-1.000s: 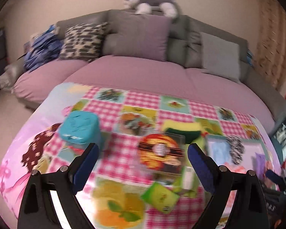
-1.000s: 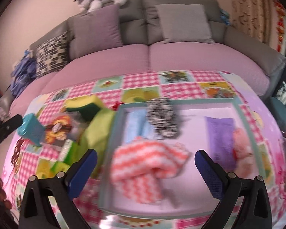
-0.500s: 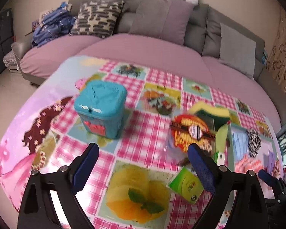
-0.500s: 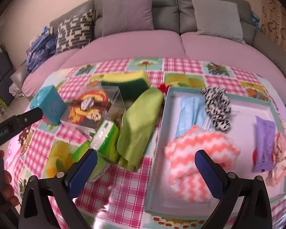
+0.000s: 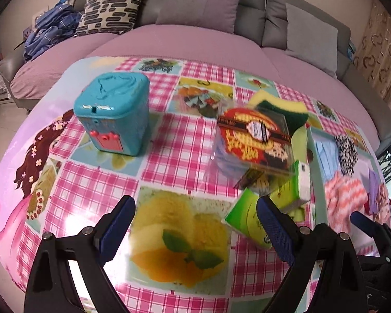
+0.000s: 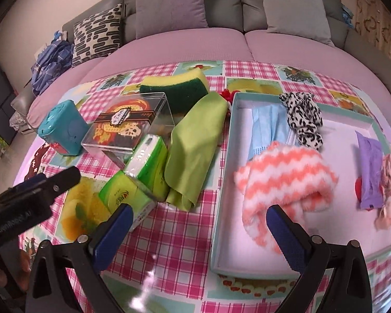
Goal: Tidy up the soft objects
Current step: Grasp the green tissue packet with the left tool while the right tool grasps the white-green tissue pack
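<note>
Drew back and lower over the bench [image 6: 174, 260] than a second earlier, both tongs, left [image 5: 195, 229] and right [image 6: 195, 232], spread wide and holding nothing. Left the fluffy pink-and-white zigzag cloth [image 6: 281, 174] resting inside the shallow pale-teal tray [image 6: 223, 195] at right. Still outside, just left of the tray: limp lime-green cloth [image 6: 195, 146] and yellow-green sponge [image 6: 177, 86], likely next.

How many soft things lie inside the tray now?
5: blue mask and spotted cloth at the far side, striped towel in the middle, purple packet and pink cloth at right. More may be hidden.
</note>
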`<state>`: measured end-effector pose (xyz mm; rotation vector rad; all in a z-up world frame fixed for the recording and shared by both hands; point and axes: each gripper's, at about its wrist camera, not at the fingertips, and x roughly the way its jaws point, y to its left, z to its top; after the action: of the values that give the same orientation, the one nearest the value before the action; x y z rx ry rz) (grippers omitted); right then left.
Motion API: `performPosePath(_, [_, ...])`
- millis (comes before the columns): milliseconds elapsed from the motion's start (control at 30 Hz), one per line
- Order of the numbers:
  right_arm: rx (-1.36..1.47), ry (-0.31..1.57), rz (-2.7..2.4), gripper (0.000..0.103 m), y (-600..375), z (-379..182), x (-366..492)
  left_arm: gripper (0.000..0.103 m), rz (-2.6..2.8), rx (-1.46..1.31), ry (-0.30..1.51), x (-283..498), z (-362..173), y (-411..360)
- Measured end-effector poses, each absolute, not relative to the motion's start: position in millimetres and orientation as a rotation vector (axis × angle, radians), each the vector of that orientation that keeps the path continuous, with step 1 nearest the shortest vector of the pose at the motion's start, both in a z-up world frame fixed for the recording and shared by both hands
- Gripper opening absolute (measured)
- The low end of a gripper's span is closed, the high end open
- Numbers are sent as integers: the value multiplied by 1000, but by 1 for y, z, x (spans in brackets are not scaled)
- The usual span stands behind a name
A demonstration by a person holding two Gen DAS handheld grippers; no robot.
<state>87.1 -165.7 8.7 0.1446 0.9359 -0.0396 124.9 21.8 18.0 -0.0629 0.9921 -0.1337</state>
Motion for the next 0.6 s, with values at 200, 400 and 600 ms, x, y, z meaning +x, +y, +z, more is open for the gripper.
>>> performPosePath(200, [161, 921, -48, 103, -169, 11, 79, 94, -170, -33, 1027, 128, 9, 11])
performPosePath(400, [190, 915, -86, 103, -182, 12, 80, 94, -259, 15, 1069, 127, -2, -10])
performPosePath(600, [205, 913, -118, 103, -191, 11, 80, 94, -311, 98, 1111, 126, -16, -31])
